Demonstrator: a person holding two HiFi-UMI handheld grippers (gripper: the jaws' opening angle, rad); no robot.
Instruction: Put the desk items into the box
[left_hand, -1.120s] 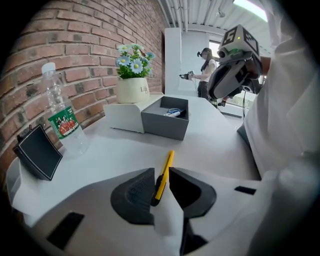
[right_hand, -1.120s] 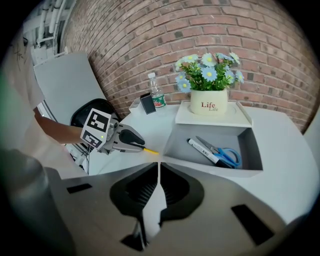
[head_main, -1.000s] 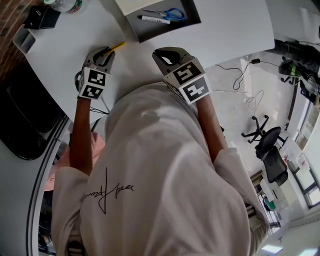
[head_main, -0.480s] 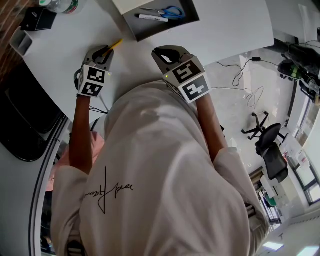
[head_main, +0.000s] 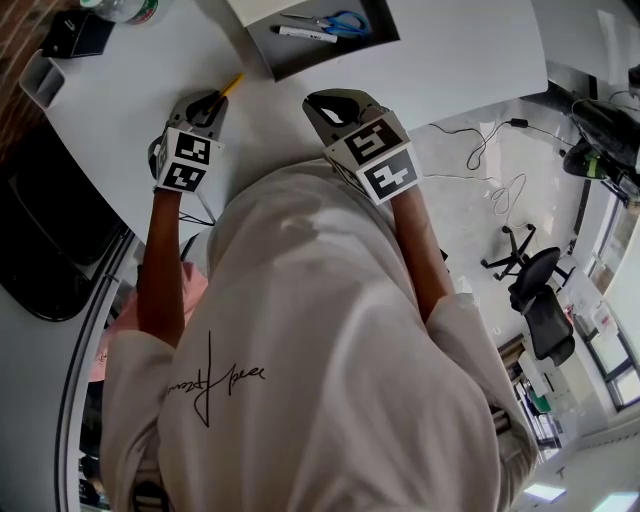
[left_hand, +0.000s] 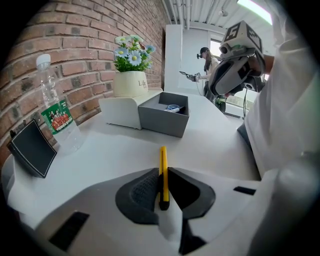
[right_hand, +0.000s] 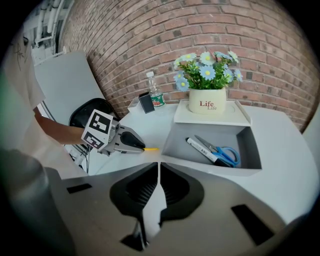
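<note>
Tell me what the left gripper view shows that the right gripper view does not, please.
Only the left gripper view: the yellow pencil clamped between the closed jaws of the left gripper, and a person far behind. Only the right gripper view: the white marker lying in the grey box, and the right gripper shut on nothing. Both: that box, the flower pot and the water bottle.
</note>
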